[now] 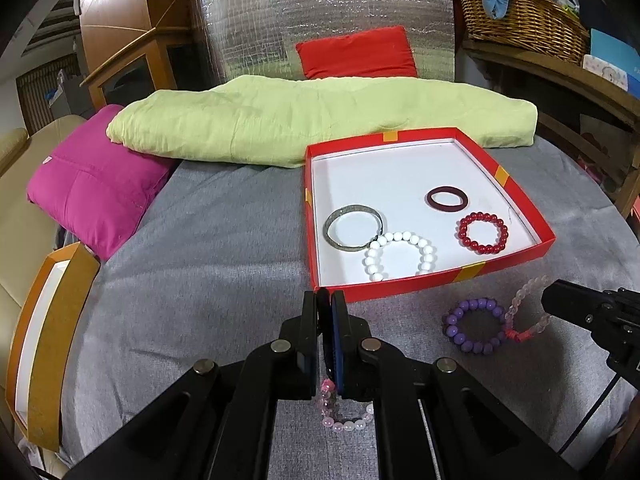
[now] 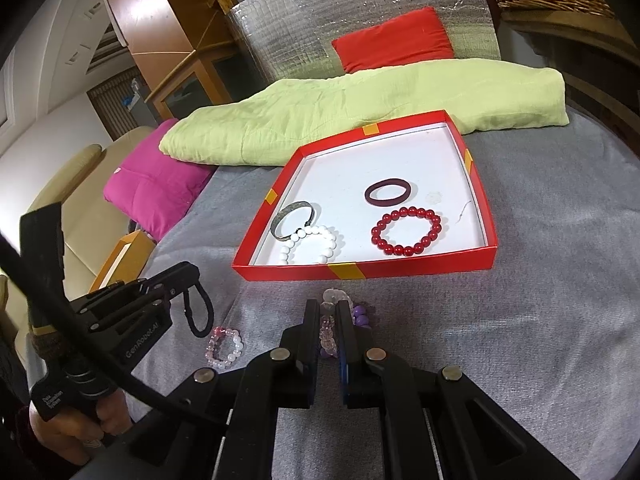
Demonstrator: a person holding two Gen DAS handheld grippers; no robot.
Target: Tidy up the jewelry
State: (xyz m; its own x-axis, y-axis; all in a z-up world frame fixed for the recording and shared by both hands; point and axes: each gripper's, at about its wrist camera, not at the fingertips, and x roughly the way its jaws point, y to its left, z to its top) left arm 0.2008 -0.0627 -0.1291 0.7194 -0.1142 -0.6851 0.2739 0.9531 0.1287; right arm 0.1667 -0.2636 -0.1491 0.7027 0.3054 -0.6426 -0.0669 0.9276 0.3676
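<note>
1. the red box (image 1: 508,258) lay on the grey bed cover (image 1: 200,264), holding a silver bangle (image 1: 355,227), white bead bracelet (image 1: 398,256), red bead bracelet (image 1: 483,233) and dark red ring (image 1: 447,199).
2. the left tool (image 1: 331,308) was closed on a pink bead bracelet (image 1: 344,412).
3. the right tool (image 2: 329,312) pinched a clear pink bracelet (image 2: 329,330) beside a purple bracelet (image 1: 474,325).

Red tray (image 1: 508,258) holding four bracelets, three bead bracelets outside on cloth
</note>
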